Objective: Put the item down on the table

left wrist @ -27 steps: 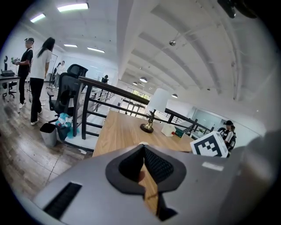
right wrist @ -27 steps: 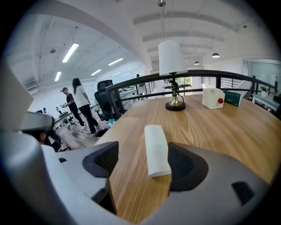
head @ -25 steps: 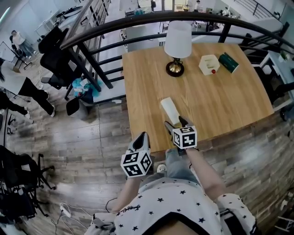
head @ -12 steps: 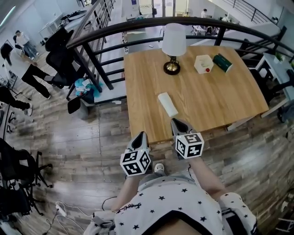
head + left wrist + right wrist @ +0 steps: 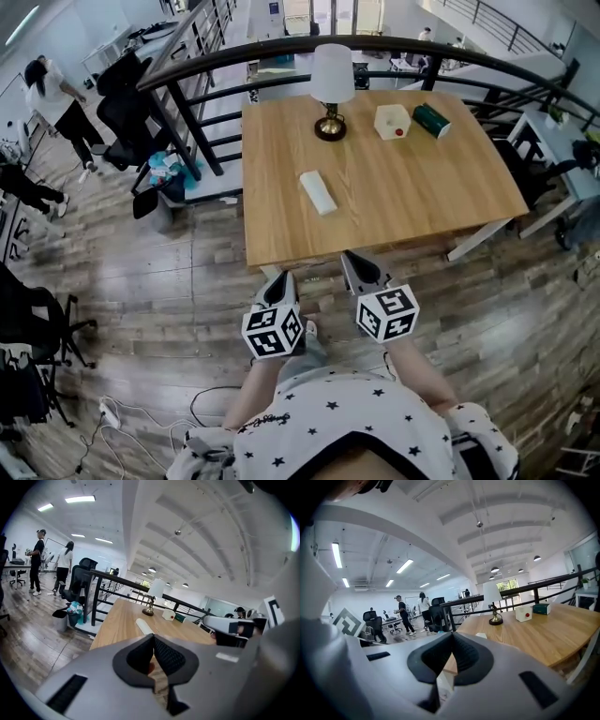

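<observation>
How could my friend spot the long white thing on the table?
Find the wooden table beside the black railing. Nearer the person than the lamp lies a long white block. It lies alone, while the squarish white box with a red dot sits by the green box.

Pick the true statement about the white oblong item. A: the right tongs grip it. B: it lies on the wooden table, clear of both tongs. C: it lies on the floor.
B: the white oblong item lies on the wooden table, and the left tongs and right tongs are shut on nothing.
</observation>
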